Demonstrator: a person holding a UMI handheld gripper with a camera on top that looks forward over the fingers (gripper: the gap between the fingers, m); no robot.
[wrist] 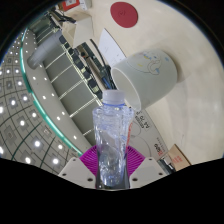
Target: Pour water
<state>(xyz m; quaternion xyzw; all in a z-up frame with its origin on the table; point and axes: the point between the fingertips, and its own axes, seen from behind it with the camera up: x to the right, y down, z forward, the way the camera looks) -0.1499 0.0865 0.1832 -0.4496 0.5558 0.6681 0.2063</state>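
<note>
Clear plastic water bottle with white cap [113, 135] sits between the two fingers of the gripper [113, 168], magenta pads [92, 158] pressed against its sides — pinched firmly. Bottle points forward along the fingers, cap end farthest from them. Just beyond the cap, a white paper cup [148, 75] appears tilted, its open mouth close to the bottle's top. White tabletop [175, 135] beneath
</note>
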